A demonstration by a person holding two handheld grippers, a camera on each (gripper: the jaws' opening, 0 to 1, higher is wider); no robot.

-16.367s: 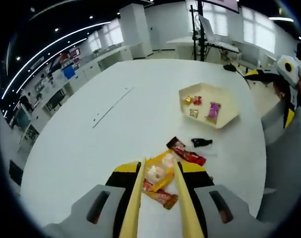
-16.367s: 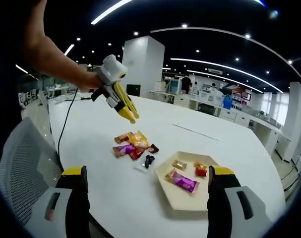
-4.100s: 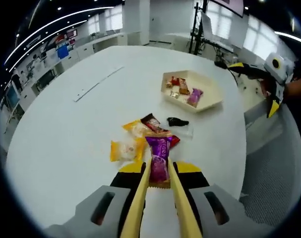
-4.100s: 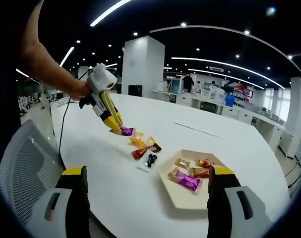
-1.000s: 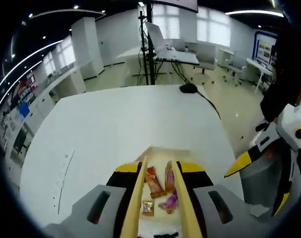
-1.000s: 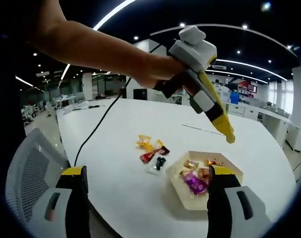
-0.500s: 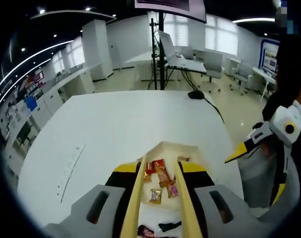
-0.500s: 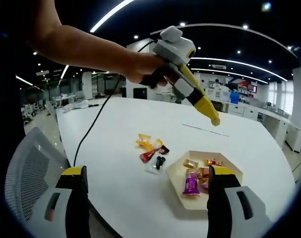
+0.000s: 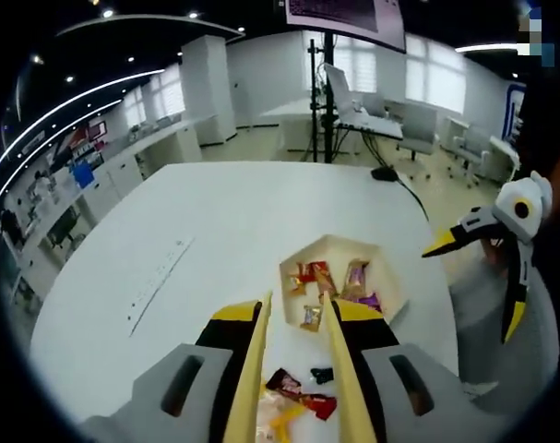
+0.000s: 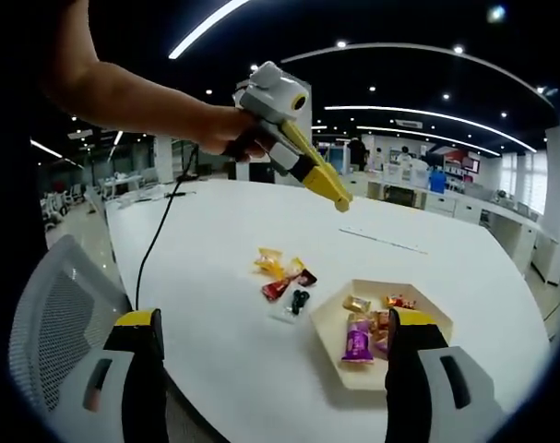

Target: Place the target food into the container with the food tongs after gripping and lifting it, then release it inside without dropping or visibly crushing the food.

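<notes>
Having pulled back from the tray, left tongs empty and parted; right tongs wide apart.

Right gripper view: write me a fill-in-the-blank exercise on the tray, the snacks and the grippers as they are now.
1. The purple packet lies inside the ____ tray.
2. The left gripper hangs above the table and its fingers hold ____.
3. The loose packets on the table lie ____ the tray.
4. The right gripper has its fingers spread wide ____.

Missing words: hexagonal; nothing; outside; apart
</notes>
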